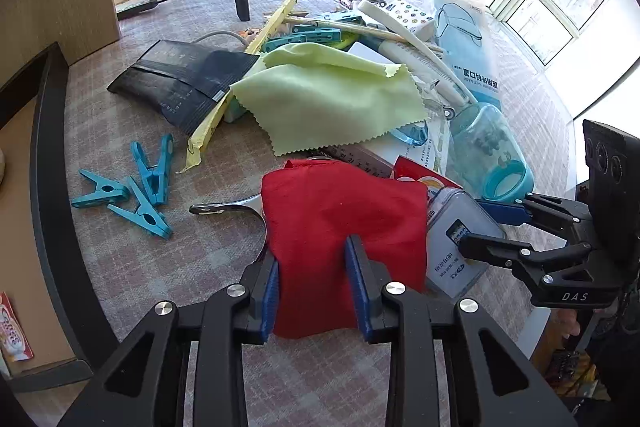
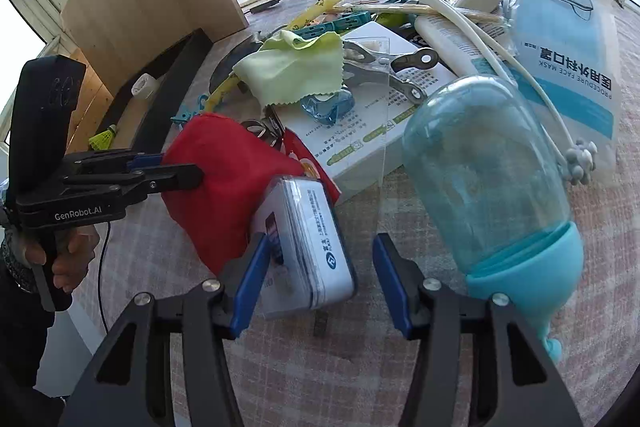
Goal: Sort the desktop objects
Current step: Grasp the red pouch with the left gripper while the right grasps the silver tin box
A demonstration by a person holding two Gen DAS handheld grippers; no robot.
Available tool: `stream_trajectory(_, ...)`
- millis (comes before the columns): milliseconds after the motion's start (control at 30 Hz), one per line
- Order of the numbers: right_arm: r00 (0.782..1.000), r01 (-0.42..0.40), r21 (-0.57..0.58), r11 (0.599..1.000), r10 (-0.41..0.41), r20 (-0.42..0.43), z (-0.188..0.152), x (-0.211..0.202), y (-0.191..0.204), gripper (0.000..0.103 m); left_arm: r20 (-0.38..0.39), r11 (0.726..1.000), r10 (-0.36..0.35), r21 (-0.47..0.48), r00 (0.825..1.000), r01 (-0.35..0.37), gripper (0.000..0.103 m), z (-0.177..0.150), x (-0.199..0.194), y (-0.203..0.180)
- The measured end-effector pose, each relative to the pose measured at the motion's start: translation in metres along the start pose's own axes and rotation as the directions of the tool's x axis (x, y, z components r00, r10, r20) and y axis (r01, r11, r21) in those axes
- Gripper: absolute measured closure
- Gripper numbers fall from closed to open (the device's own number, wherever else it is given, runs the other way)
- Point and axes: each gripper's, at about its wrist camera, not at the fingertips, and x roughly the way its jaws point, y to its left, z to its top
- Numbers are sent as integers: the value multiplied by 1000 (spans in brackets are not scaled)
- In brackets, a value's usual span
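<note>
A red cloth (image 1: 344,223) lies on the desk in front of the clutter. My left gripper (image 1: 316,287) has its jaws around the cloth's near edge, the blue pads touching the fabric on both sides; it also shows in the right wrist view (image 2: 176,169) at the cloth (image 2: 228,179). A clear plastic card case (image 2: 308,247) leans beside the cloth. My right gripper (image 2: 320,283) is open around the case's near end; in the left wrist view it (image 1: 484,223) sits at the case (image 1: 460,247).
A blue baby bottle (image 2: 500,179) lies right of the case. Behind are a green cloth (image 1: 332,95), a face mask pack (image 2: 568,39), a white box (image 2: 360,115), a black pouch (image 1: 184,79) and blue clothespins (image 1: 136,187). A wooden tray (image 2: 160,83) stands left.
</note>
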Motion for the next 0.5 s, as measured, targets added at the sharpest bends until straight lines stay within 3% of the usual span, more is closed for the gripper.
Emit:
stream_trajectory(67, 1000, -11, 6, 1000, 11, -8, -3, -3, -1, 61, 10, 1000, 14, 10, 1000, -14, 90, -1, -3, 0)
stream_trajectory(133, 1000, -5, 4, 1000, 5, -7, -6, -5, 0, 62, 14, 1000, 27, 12, 1000, -27, 99, -1, -3, 0)
stream_trajectory(400, 1000, 12, 5, 1000, -11, -21, -16, -6, 2, 60, 21, 999, 40, 14, 999, -40, 100, -3, -1, -2)
stream_trajectory(500, 1000, -7, 33, 999, 7, 6, -17, -10, 2, 64, 25, 999, 45, 17, 999, -45, 100, -5, -4, -3)
